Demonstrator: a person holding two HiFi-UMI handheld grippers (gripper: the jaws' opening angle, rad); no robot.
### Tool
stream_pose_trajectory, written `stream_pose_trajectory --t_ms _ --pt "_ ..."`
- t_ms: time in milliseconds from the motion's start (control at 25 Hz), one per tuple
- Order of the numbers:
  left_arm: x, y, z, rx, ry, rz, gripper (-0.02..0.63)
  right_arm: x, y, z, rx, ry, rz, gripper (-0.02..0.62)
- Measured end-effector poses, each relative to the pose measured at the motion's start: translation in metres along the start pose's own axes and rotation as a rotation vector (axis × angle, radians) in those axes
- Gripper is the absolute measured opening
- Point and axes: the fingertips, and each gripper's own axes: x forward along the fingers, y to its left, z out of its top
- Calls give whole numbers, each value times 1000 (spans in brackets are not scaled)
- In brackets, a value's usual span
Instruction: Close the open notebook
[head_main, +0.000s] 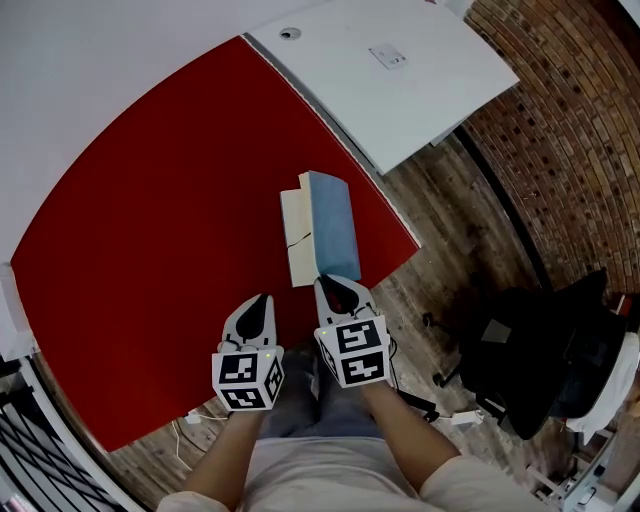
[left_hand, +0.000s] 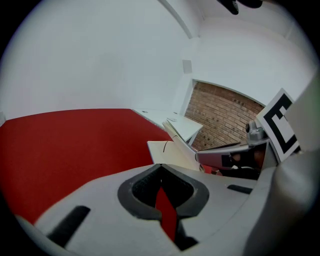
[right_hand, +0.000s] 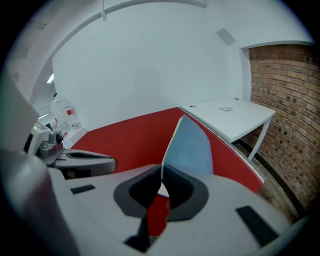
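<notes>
The notebook (head_main: 295, 238) lies near the right front corner of the red table (head_main: 160, 220), cream pages showing. Its blue cover (head_main: 334, 230) is lifted and stands tilted over the pages. My right gripper (head_main: 336, 288) is at the cover's near edge. In the right gripper view the blue cover (right_hand: 192, 145) rises straight out of the jaws, and the right gripper (right_hand: 161, 172) is shut on its edge. My left gripper (head_main: 256, 310) hovers just left of the notebook, shut and holding nothing. The left gripper (left_hand: 160, 172) has the cream pages (left_hand: 172, 152) ahead of it.
A white desk (head_main: 400, 70) abuts the red table at the upper right. Beyond the table's right edge are wooden floor (head_main: 470, 250), a brick wall (head_main: 570, 130) and a black office chair (head_main: 540, 350). Cables (head_main: 195, 425) lie by the person's legs.
</notes>
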Motion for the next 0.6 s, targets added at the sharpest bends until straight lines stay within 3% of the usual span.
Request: stream_pose_trajectory --t_ms 600 --pt "-8 39 -20 -52 20 50 6 58 26 -39 -25 130 29 21"
